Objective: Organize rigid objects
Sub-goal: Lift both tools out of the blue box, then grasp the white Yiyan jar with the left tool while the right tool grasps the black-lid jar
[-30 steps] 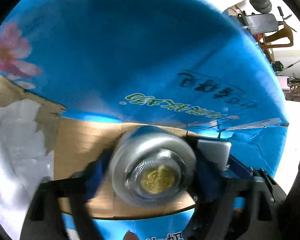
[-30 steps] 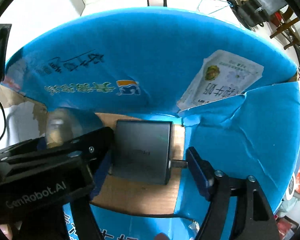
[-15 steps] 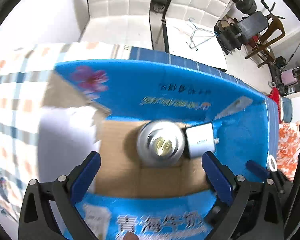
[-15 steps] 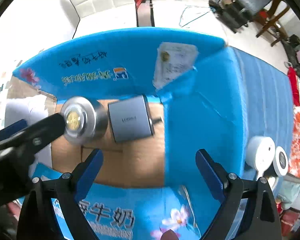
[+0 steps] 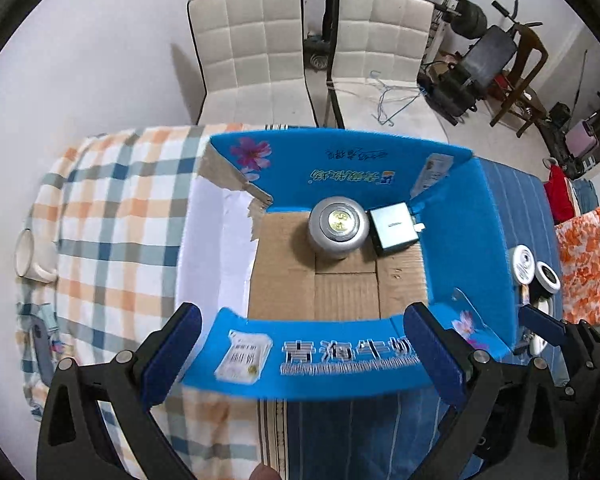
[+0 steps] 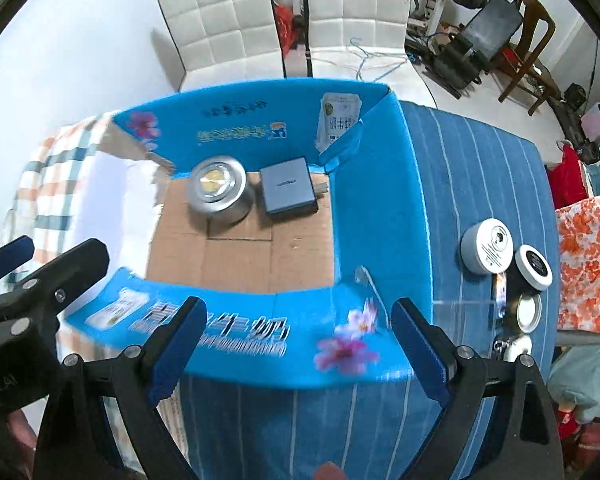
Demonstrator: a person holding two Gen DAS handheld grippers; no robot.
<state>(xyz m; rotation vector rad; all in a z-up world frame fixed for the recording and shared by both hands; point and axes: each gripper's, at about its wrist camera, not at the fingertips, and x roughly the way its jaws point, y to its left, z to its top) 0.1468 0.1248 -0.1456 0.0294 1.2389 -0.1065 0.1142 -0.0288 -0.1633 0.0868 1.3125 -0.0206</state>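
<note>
Left gripper [image 5: 300,354]: risen from box [image 5: 460,240], jaws open, empty.
Right gripper [image 6: 296,346]: same.
Change: tin [image 5: 339,224], charger [image 5: 394,228] released inside.
Meaning: jars [image 6: 487,245] next.

- Table draped in blue striped cloth [image 6: 480,168] on the right and orange-blue checked cloth [image 5: 112,216] on the left.
- Open blue cardboard box [image 5: 464,248], centre frame.
- Two round white-lidded jars [image 6: 490,246], right.
- White mug [image 5: 26,252], far left.
</note>
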